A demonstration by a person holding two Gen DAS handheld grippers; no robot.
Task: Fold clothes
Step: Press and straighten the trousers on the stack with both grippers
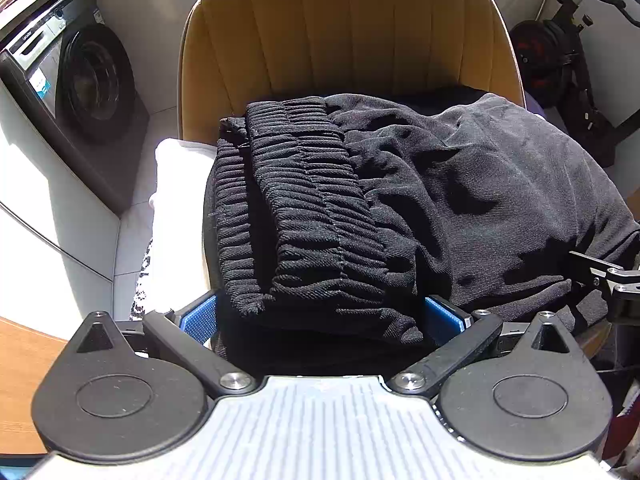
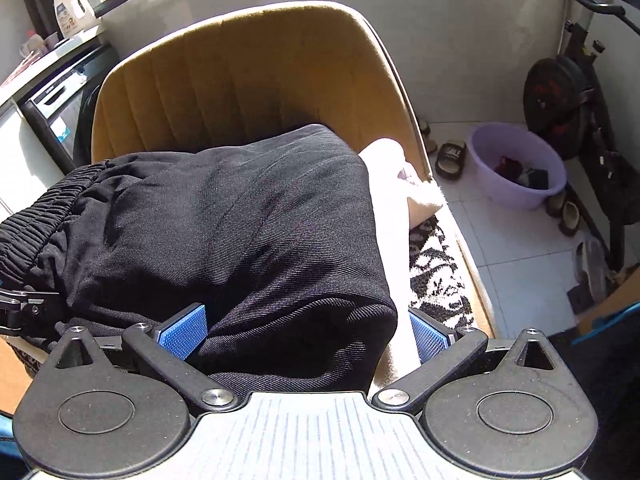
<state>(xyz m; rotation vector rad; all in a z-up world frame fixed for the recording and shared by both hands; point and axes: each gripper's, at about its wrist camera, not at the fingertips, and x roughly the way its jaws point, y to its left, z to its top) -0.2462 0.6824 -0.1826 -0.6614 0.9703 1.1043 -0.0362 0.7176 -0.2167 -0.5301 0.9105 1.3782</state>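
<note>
With its jaws spread wide, the left tool (image 1: 320, 314) straddles the elastic waistband end of the black trousers (image 1: 460, 184), gripping nothing. Likewise wide apart, the right tool (image 2: 306, 334) straddles their folded end. They lie on the mustard chair (image 1: 352, 28).

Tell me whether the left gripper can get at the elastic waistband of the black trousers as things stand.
Probably yes. The left gripper stands open with the waistband of the black trousers directly ahead, its near end already between the blue pads, and nothing lies over it.

mustard chair (image 1: 352, 28) | washing machine (image 1: 72, 80) | white tiled floor (image 2: 516, 248) | sunlit
</note>
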